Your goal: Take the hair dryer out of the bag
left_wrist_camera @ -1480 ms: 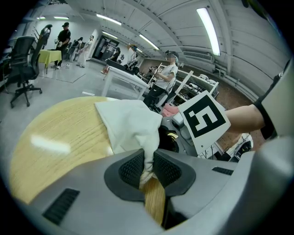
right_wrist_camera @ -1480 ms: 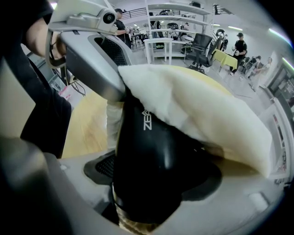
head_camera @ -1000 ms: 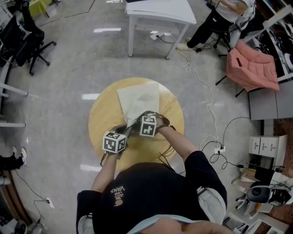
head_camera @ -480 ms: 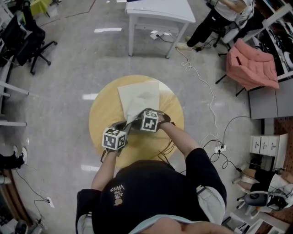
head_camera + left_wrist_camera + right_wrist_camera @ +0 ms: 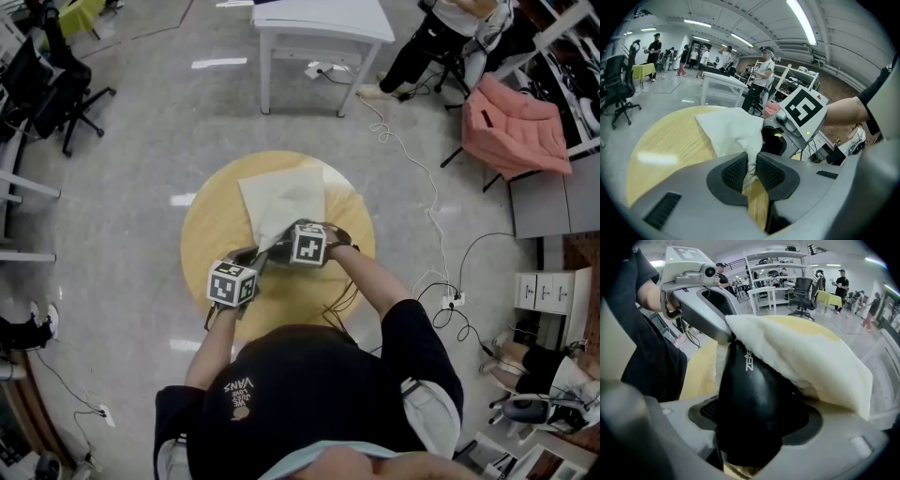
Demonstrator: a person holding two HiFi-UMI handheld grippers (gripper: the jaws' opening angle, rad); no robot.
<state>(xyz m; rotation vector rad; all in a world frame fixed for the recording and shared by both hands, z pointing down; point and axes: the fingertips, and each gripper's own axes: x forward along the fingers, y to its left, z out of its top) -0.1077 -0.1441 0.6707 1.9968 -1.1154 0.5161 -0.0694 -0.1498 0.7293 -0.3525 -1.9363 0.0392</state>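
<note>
A round, light-wood table top (image 5: 208, 234) stands right in front of the person, and on it lies a flat cream cloth bag (image 5: 286, 195). The bag reaches from the middle of the top out toward its far edge. Its near end is lifted and bunched where the two tools meet, about the middle of the top.

The left gripper (image 5: 751, 171) has its jaws drawn narrow, nipping a thin fold of the bag's cloth between the ribbed pads. The fold rises off the wood and widens out into the rest of the bag behind it. The cube with square markers (image 5: 232, 283) on this gripper sits over the near left part of the top.

The right gripper (image 5: 754, 420) points steeply down and has its jaws spread wide around the glossy black hair dryer (image 5: 750, 394), gripping its rounded body from both sides. The dryer's near part is out in the open with white lettering showing on its shell. Its far part runs under the cream cloth, which drapes over it from above and to the right. In the head view the dryer is mostly covered by the grippers, at the bag's near end.

On the grey floor beyond the far edge stands a white rectangular table (image 5: 323, 26). A pink padded seat (image 5: 511, 131) sits off to the right, with white cables (image 5: 412, 178) trailing between them.
</note>
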